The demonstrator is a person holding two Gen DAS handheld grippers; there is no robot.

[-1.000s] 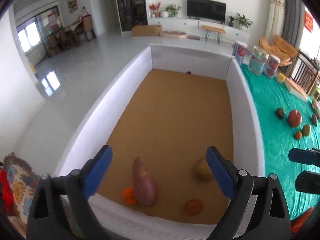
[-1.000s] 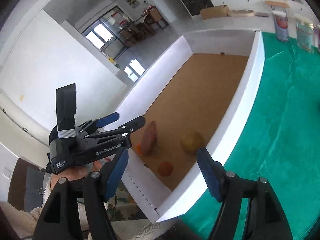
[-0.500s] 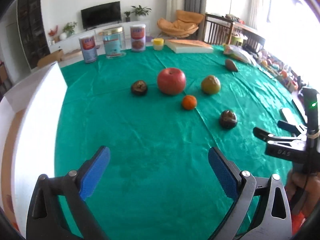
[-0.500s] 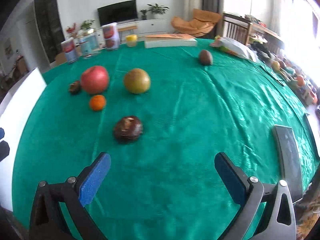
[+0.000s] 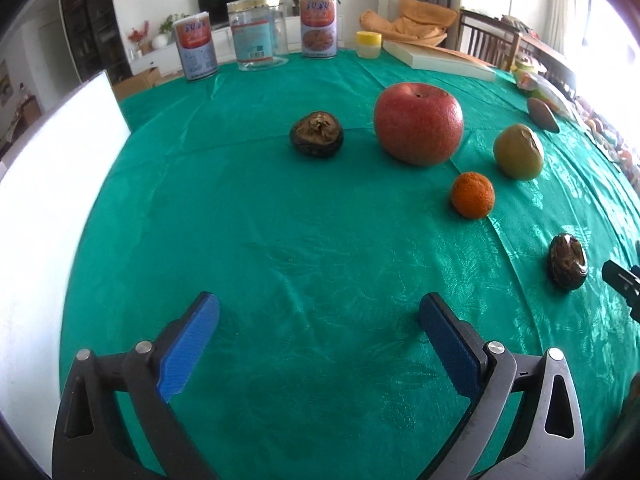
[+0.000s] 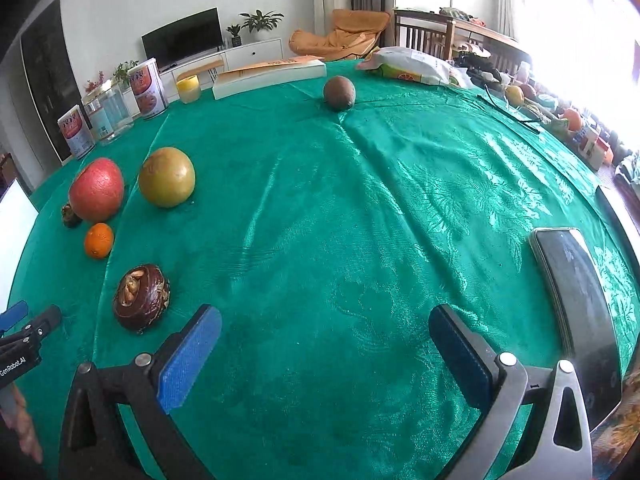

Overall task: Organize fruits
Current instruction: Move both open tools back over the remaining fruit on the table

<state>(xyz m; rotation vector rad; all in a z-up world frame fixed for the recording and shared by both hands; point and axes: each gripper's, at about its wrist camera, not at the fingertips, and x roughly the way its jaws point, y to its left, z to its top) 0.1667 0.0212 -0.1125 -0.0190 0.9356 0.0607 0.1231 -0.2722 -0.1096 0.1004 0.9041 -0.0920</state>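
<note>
A green tablecloth (image 5: 320, 248) covers the whole table and carries everything else. At its left edge stands a white box wall (image 5: 48, 208), seen as a bright slab in the left view and as a sliver in the right view. A dark phone (image 6: 576, 312) lies flat near the right edge of the cloth, just beside the right gripper's outer finger. A flat white book (image 5: 436, 58) lies at the far side, with three tins and jars (image 5: 256, 32) and a small yellow cup (image 5: 368, 44) in a row beside it.

The left gripper (image 5: 320, 340) hovers low over bare cloth; its jaws are opening, already wide, with nothing between the blue pads. The right gripper (image 6: 326, 344) is spread wide too, over bare cloth, holding nothing.

The fruits lie loose on the cloth, apart from the box. The red apple (image 5: 418, 124) is the biggest, ahead of the left gripper. Just right of it sits a yellow-green pear (image 5: 518, 152). Left of the apple, a little apart, lies a dark wrinkled fruit (image 5: 316, 134). A second dark fruit (image 6: 142, 298), split and showing pale flesh, lies nearest the grippers, just beyond the right gripper's left pad. A brown round fruit (image 6: 339, 93) sits alone far back near the book. The small orange (image 5: 472, 195) rests just in front of the apple and pear, touching neither.
</note>
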